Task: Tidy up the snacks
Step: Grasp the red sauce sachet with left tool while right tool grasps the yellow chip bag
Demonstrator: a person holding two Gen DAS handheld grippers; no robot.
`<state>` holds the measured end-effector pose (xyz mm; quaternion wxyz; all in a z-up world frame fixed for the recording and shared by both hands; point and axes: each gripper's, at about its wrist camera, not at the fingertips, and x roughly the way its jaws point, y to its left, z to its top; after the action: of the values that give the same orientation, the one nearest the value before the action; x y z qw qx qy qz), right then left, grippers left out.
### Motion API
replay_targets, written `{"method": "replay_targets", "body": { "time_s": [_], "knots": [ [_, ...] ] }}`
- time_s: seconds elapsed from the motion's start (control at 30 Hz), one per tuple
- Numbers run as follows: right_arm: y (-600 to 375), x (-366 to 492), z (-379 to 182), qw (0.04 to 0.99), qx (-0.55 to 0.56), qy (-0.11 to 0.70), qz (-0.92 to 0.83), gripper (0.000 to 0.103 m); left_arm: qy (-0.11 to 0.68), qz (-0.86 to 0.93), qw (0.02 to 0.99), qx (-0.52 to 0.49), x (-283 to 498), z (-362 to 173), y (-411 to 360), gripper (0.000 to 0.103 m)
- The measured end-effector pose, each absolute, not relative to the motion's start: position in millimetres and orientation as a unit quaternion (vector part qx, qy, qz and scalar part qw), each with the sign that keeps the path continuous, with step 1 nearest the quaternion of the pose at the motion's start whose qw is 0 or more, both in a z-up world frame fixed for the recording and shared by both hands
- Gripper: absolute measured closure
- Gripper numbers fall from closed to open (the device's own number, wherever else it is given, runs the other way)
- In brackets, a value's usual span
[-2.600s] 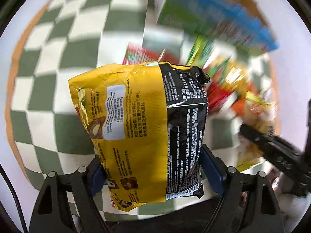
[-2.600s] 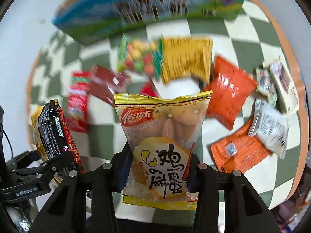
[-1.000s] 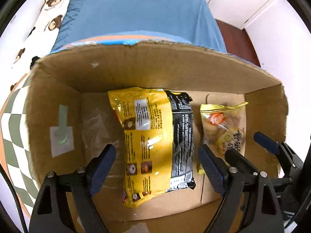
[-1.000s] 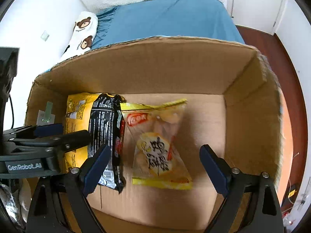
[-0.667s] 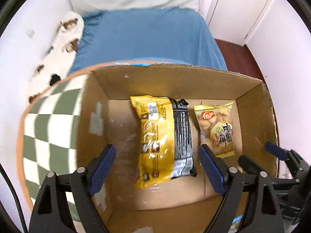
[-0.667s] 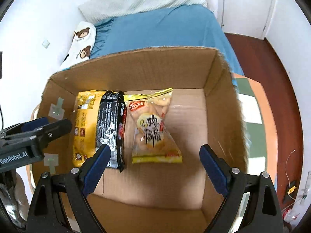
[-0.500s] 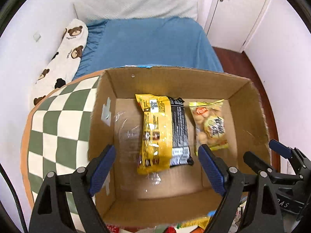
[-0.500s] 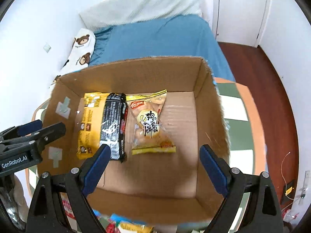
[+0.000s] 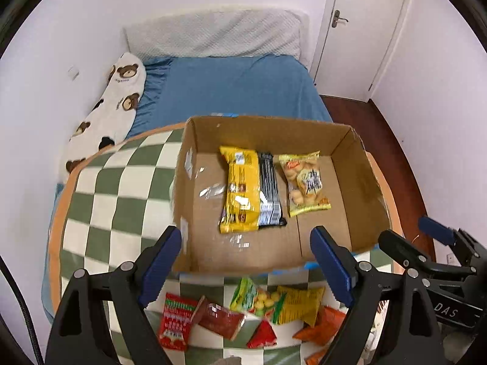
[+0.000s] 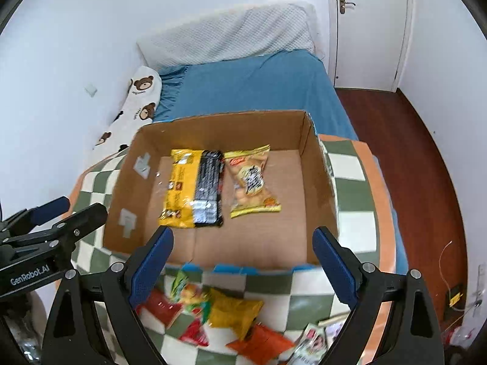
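Note:
An open cardboard box (image 9: 194, 140) (image 10: 316, 158) stands on the checkered table. Inside lie a yellow-and-black snack bag (image 9: 243, 191) (image 10: 188, 188) and, to its right, a clear yellow egg-biscuit bag (image 9: 304, 179) (image 10: 249, 182). My left gripper (image 9: 246, 267) is open and empty, held above the box's near edge. My right gripper (image 10: 243, 261) is open and empty, also above the near edge. Several loose snack packets (image 9: 274, 307) (image 10: 231, 310) lie on the table in front of the box.
The green-and-white checkered table (image 9: 115, 182) has an orange rim. Behind it is a blue bed (image 9: 231, 88) with a bear-print pillow (image 9: 112, 100). A white door (image 10: 365, 30) and red-brown floor (image 10: 426, 152) are to the right.
Both grippers let go of their bags inside the box, opened, and pulled back and up. The box now looks smaller and the loose packets have come into view.

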<state>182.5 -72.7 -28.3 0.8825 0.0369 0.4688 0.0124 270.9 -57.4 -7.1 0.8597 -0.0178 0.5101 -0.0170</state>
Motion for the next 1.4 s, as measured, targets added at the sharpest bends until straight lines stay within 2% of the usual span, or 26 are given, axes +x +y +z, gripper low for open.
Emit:
{"method": "replay_targets", "body": {
  "time_s": [0.2,0.3,0.53,0.77,0.87,0.93,1.0,1.1,1.2,1.23,1.3,1.4],
  "knots": [
    [-69,151,-76,0.847,0.072,0.526,0.031,0.008,0.544,0.013,0.839,-0.006,237,-50,-33,0.016],
    [-55,148,-119,0.819,0.040,0.570,0.050,0.008,0.576,0.033,0.816,0.028,221,-89,-17,0.016],
    [-16,151,-208,0.762,-0.098,0.634,0.087,0.008,0.620,0.059,0.778,0.083,197,-166,10,0.016],
    [21,156,-259,0.717,-0.292,0.626,0.094,0.008,0.674,0.064,0.730,0.095,196,-224,24,0.016],
    [30,154,-278,0.693,-0.337,0.628,0.109,0.009,0.685,0.071,0.719,0.091,194,-239,28,0.017],
    [25,155,-281,0.700,-0.319,0.630,0.103,0.012,0.688,0.076,0.717,0.085,193,-245,31,0.016],
    [10,158,-277,0.719,-0.254,0.642,0.085,0.016,0.687,0.080,0.719,0.072,192,-245,35,0.016],
    [-43,159,-276,0.726,-0.038,0.686,0.030,0.024,0.684,0.082,0.722,0.058,191,-243,39,0.016],
    [-85,148,-284,0.699,0.158,0.697,0.015,0.023,0.684,0.080,0.723,0.051,190,-243,43,0.016],
    [-86,145,-284,0.699,0.160,0.697,0.020,0.018,0.686,0.078,0.722,0.046,191,-243,50,0.016],
    [-76,142,-280,0.720,0.095,0.687,0.027,0.011,0.690,0.071,0.719,0.043,193,-247,52,0.017],
    [-45,133,-282,0.736,-0.050,0.673,0.050,0.011,0.700,0.044,0.709,0.069,199,-259,48,0.017]
  ]
}}
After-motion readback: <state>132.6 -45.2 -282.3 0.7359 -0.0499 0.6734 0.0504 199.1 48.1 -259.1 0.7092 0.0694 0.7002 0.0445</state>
